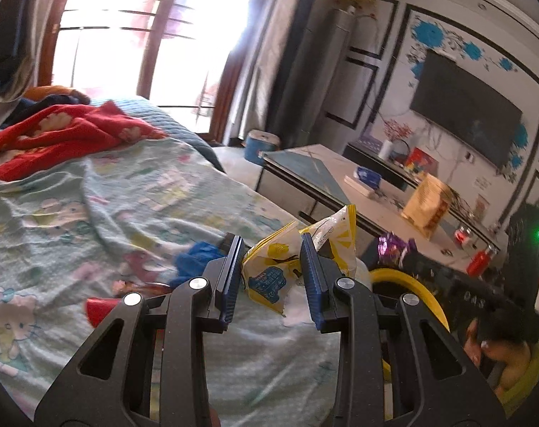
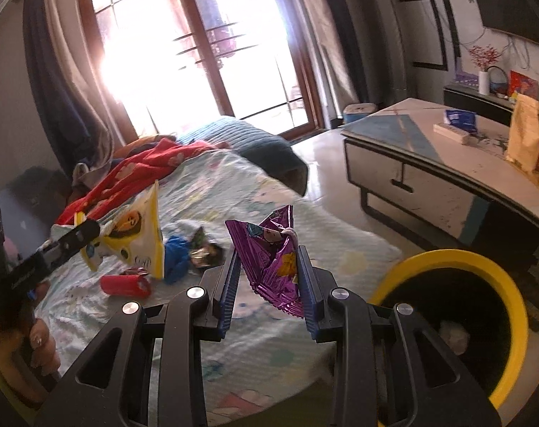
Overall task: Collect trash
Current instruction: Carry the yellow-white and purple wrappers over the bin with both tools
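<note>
Black gripper arms with blue ribbed pads are filling the foreground of both wrist views. Between the pads of the left gripper [image 1: 272,249], a yellow and white snack wrapper [image 1: 269,274] is sitting pinched, the jaws narrowed onto it and its torn top sticking up above them. The right gripper [image 2: 268,259] is likewise clamping a crumpled purple foil wrapper [image 2: 269,263], jaws only partly apart and pressing on its sides.

Both wrappers are hanging above the bed [image 2: 262,192], which is wearing a pale cartoon-print sheet. More litter is lying on that sheet: a red can [image 2: 125,285] on its side, a blue crumpled piece [image 2: 177,258] and a dark shiny wrapper [image 2: 203,249] just beside it. A red blanket [image 2: 127,174] is bunching up farther back toward the bright window [image 2: 205,46].

Just right of the right gripper, a yellow-rimmed bin [image 2: 511,299] is standing on the floor beside the bed, something pale lying inside. Beyond it, a tabletop [image 2: 447,149] is carrying a yellow bag [image 2: 527,142] and a blue packet [image 2: 461,119]. In the left wrist view the right gripper's body is partly blocking the bin.
</note>
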`<state>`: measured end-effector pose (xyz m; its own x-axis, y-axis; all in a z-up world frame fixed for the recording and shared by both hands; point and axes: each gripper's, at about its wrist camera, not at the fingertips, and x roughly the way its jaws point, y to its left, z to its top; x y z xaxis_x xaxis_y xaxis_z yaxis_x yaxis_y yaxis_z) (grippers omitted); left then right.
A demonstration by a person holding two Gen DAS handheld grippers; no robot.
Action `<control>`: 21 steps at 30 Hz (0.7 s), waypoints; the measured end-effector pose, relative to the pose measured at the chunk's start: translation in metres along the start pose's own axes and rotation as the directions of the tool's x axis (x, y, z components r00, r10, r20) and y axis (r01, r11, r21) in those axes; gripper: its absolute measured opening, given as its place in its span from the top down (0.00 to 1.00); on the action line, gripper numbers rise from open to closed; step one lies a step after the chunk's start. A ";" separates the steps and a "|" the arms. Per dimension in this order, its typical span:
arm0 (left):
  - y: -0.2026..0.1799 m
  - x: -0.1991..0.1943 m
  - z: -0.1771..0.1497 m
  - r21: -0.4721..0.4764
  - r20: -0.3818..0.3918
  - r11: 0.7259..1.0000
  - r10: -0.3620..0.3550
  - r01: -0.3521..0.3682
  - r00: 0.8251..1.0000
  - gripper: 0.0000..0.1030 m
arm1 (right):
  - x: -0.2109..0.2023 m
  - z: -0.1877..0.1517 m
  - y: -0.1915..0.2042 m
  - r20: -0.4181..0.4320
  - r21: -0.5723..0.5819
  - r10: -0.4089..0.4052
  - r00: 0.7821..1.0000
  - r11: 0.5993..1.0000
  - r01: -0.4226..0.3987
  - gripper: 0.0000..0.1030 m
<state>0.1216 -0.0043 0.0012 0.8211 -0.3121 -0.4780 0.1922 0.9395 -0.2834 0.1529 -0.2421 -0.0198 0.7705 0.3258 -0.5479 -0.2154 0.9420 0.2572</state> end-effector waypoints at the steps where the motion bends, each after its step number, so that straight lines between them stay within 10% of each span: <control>1: -0.005 0.002 -0.001 0.010 -0.006 1.000 -0.007 0.007 1.000 0.76 | -0.002 0.000 -0.004 0.002 0.002 -0.007 1.000 1.000 0.007 0.71; 21: -0.093 0.036 -0.038 0.184 -0.127 0.972 -0.125 0.147 0.984 0.76 | -0.043 -0.005 -0.076 0.038 0.066 -0.145 0.989 0.988 0.142 0.71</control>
<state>0.1125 -0.1085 -0.0213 0.7156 -0.4425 -0.5405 0.4066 0.8930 -0.1927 0.1329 -0.3275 -0.0196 0.8160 0.1824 -0.5486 -0.0634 0.9714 0.2287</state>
